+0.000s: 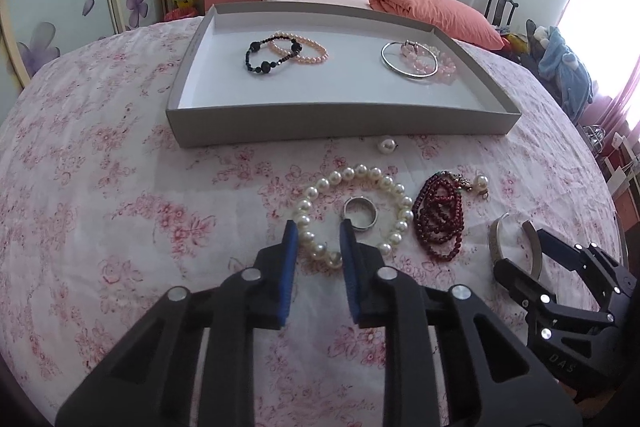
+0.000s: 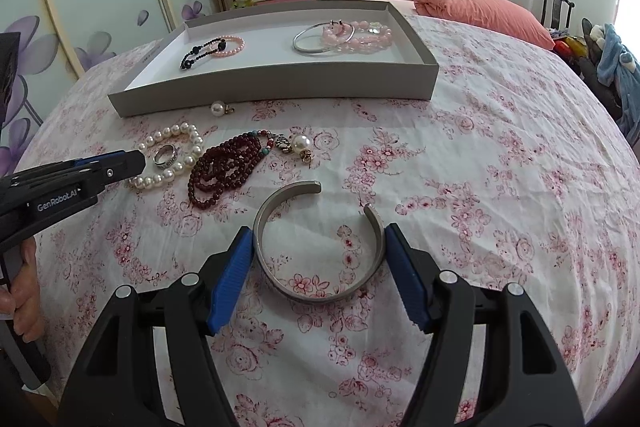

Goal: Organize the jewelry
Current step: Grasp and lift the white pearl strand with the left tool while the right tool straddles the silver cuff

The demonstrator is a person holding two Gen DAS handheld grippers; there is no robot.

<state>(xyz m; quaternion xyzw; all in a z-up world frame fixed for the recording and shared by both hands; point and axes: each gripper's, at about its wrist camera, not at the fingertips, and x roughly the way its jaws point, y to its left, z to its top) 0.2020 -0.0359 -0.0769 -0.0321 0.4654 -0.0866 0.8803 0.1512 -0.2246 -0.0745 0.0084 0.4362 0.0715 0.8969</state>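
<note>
right hand-held gripper [image 2: 319,251] spread wide around the silver cuff [image 2: 318,241] — left hand-held gripper [image 1: 318,233] parted, straddling the pearl bracelet [image 1: 356,215] on the floral bench [image 1: 120,211].

One tray [image 2: 280,83] holds four bracelets: a black beaded one [image 1: 272,55], a peach pearl one [image 1: 306,47], a silver bangle [image 1: 408,61] and pink beads [image 2: 368,35]. On the cloth lie one pearl bracelet [image 1: 356,211], one ring [image 1: 361,214], one red bead strand [image 2: 224,167], one cuff [image 2: 320,247] and two loose pearl charms [image 2: 218,107], [image 2: 302,143].
</note>
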